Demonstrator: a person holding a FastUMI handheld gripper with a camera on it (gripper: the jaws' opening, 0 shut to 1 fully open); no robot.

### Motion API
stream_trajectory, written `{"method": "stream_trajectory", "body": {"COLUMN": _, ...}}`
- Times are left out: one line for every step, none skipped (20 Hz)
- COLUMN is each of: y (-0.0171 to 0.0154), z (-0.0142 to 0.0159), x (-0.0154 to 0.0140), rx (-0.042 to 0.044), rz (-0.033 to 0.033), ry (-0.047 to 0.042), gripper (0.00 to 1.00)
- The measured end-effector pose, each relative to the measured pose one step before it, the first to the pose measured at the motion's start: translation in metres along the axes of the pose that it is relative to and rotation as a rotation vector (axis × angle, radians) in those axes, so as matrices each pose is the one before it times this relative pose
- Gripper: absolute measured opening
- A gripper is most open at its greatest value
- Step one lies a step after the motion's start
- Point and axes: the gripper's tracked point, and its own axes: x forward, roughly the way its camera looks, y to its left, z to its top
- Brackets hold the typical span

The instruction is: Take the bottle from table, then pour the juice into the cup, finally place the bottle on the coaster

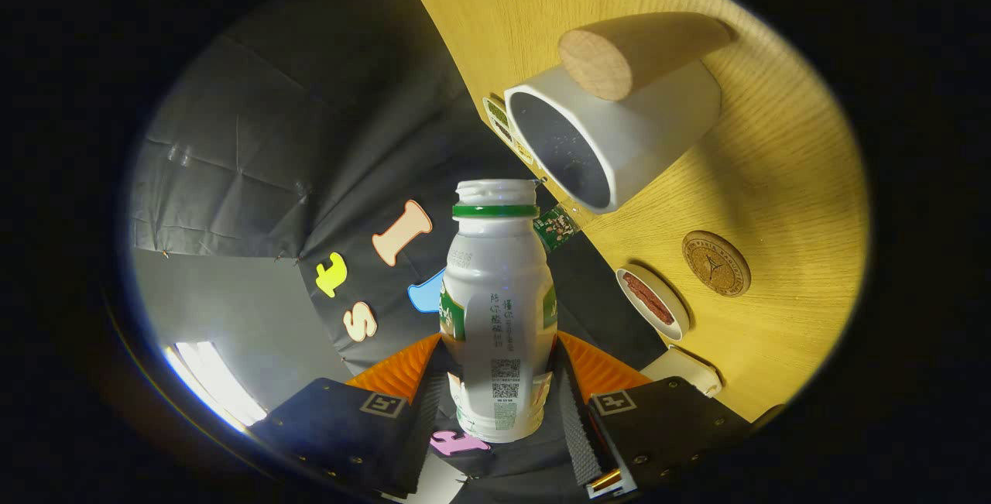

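Note:
My gripper is shut on a white plastic bottle with a green neck ring and an uncapped mouth; both fingers press on its lower sides. I am rolled far over, so the wooden table stands like a wall beside the bottle. The bottle's mouth is just short of the rim of a white cup with a dark inside and a thick wooden handle. No liquid shows leaving the mouth. A round cork coaster lies on the table beyond the cup, apart from it.
A small white dish with something reddish in it sits on the table close to the coaster. A white object lies at the table's edge near my finger. Small labelled tags are stuck along the table edge by the cup.

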Motion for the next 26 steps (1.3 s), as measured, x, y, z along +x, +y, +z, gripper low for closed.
{"method": "stream_trajectory", "body": {"y": -0.00068, "z": -0.00035, "x": 0.00069, "rx": 0.00469, "rz": 0.00016, "ry": -0.00096, "gripper": 0.72}}
{"method": "stream_trajectory", "body": {"y": -0.00114, "z": 0.00024, "x": 0.00077, "rx": 0.00558, "rz": -0.00011, "ry": 0.00082, "gripper": 0.72}}
{"method": "stream_trajectory", "body": {"y": -0.00018, "z": -0.00068, "x": 0.00008, "rx": 0.00645, "rz": 0.00016, "ry": -0.00085, "gripper": 0.72}}
{"method": "stream_trajectory", "body": {"y": -0.00039, "z": -0.00026, "x": 0.00013, "rx": 0.00552, "rz": -0.00014, "ry": 0.0007, "gripper": 0.72}}
{"method": "stream_trajectory", "body": {"y": 0.00042, "z": -0.00051, "x": -0.00057, "rx": 0.00406, "rz": 0.00062, "ry": -0.00115, "gripper": 0.72}}
{"method": "stream_trajectory", "body": {"y": -0.0005, "z": 0.00003, "x": -0.0002, "rx": 0.00212, "rz": 0.00022, "ry": -0.00099, "gripper": 0.72}}
{"method": "stream_trajectory", "body": {"y": 0.00038, "z": 0.00043, "x": -0.00033, "rx": 0.00214, "rz": 0.00154, "ry": -0.00175, "gripper": 0.72}}
{"method": "stream_trajectory", "body": {"y": 0.0001, "z": 0.00017, "x": 0.00068, "rx": 0.00348, "rz": 0.00285, "ry": -0.0015, "gripper": 0.72}}
{"method": "stream_trajectory", "body": {"y": 0.00009, "z": -0.00011, "x": -0.00151, "rx": 0.00448, "rz": 0.00144, "ry": 0.0003, "gripper": 0.72}}
{"method": "stream_trajectory", "body": {"y": -0.0001, "z": -0.00021, "x": -0.0001, "rx": 0.00366, "rz": 0.00122, "ry": -0.00063, "gripper": 0.72}}
{"method": "stream_trajectory", "body": {"y": -0.0009, "z": -0.00102, "x": 0.00063, "rx": 0.00037, "rz": -0.00186, "ry": 0.00302, "gripper": 0.72}}
{"method": "stream_trajectory", "body": {"y": -0.00035, "z": 0.00024, "x": -0.0003, "rx": -0.00212, "rz": 0.00179, "ry": -0.00088, "gripper": 0.72}}
{"method": "stream_trajectory", "body": {"y": -0.00058, "z": -0.00069, "x": 0.00007, "rx": -0.0085, "rz": -0.00244, "ry": 0.00078, "gripper": 0.72}}
{"method": "stream_trajectory", "body": {"y": -0.00186, "z": -0.00072, "x": -0.00031, "rx": -0.0171, "rz": -0.00367, "ry": 0.00052, "gripper": 0.72}}
{"method": "stream_trajectory", "body": {"y": -0.00244, "z": -0.00069, "x": 0.00073, "rx": -0.02725, "rz": -0.00525, "ry": -0.00029, "gripper": 0.72}}
{"method": "stream_trajectory", "body": {"y": -0.00344, "z": -0.00043, "x": 0.00016, "rx": -0.04079, "rz": -0.01011, "ry": 0.00443, "gripper": 0.72}}
{"method": "stream_trajectory", "body": {"y": -0.00306, "z": -0.00143, "x": -0.00252, "rx": -0.05346, "rz": -0.01389, "ry": 0.00536, "gripper": 0.72}}
{"method": "stream_trajectory", "body": {"y": -0.00313, "z": -0.00164, "x": -0.00127, "rx": -0.07423, "rz": -0.01598, "ry": 0.00088, "gripper": 0.72}}
{"method": "stream_trajectory", "body": {"y": -0.00317, "z": -0.00053, "x": 0.00135, "rx": -0.08624, "rz": -0.02069, "ry": 0.00059, "gripper": 0.72}}
{"method": "stream_trajectory", "body": {"y": -0.00192, "z": 0.0015, "x": 0.00084, "rx": -0.0901, "rz": -0.00825, "ry": -0.00692, "gripper": 0.72}}
{"method": "stream_trajectory", "body": {"y": -0.00041, "z": 0.00175, "x": 0.00057, "rx": -0.0861, "rz": -0.00739, "ry": -0.00276, "gripper": 0.72}}
{"method": "stream_trajectory", "body": {"y": -0.00264, "z": 0.00117, "x": 0.00129, "rx": -0.08036, "rz": -0.00537, "ry": -0.00094, "gripper": 0.72}}
{"method": "stream_trajectory", "body": {"y": -0.00274, "z": 0.00094, "x": -0.00008, "rx": -0.0694, "rz": -0.00644, "ry": -0.00185, "gripper": 0.72}}
{"method": "stream_trajectory", "body": {"y": -0.00341, "z": 0.00012, "x": -0.00022, "rx": -0.06299, "rz": -0.0008, "ry": 0.0004, "gripper": 0.72}}
{"method": "stream_trajectory", "body": {"y": -0.00141, "z": -0.00132, "x": -0.00224, "rx": -0.0592, "rz": 0.00343, "ry": -0.00241, "gripper": 0.72}}
{"method": "stream_trajectory", "body": {"y": 0.00023, "z": 0.00157, "x": -0.00093, "rx": -0.05455, "rz": 0.02042, "ry": -0.01106, "gripper": 0.72}}
